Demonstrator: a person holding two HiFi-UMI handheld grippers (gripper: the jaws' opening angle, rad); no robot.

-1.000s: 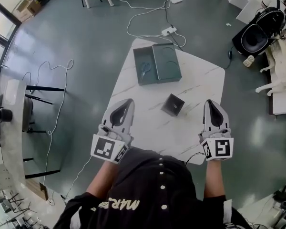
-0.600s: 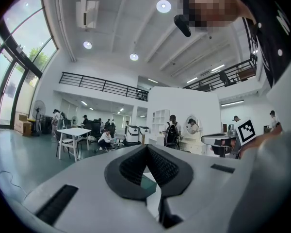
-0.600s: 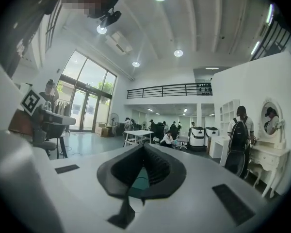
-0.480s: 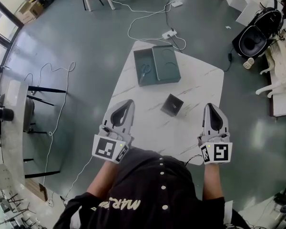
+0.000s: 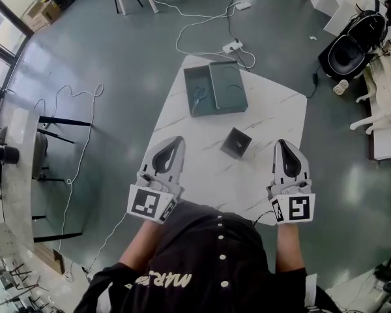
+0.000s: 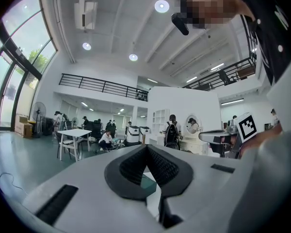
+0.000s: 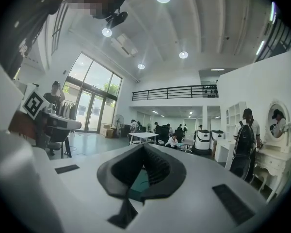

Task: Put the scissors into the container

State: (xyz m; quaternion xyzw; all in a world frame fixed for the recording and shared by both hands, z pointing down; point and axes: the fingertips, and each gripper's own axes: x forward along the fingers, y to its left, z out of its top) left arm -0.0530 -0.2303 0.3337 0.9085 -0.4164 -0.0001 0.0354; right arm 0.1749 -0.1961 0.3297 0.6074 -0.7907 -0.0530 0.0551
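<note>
Left hand-held gripper (image 5: 174, 142) is clenched with nothing between its jaws, held over the near part of the worktop (image 5: 274, 109). Right hand-held gripper (image 5: 283, 145) is also clenched and empty, level with the left and well apart from it. A small dark box (image 5: 236, 143) sits between the two, slightly ahead. Well ahead of both, the green container (image 5: 229, 87) lies open at the far edge. The scissors (image 5: 198, 96) lie inside its left half, touched by neither hand-held gripper.

A large open lab-like hall: ahead of the left gripper (image 5: 176, 142) a railed mezzanine (image 6: 102, 85) and people (image 6: 105, 139) around a white table (image 6: 73, 133), tall windows (image 6: 12, 76) to its left, a power strip (image 5: 231, 44) on the grey floor (image 5: 104, 64).
</note>
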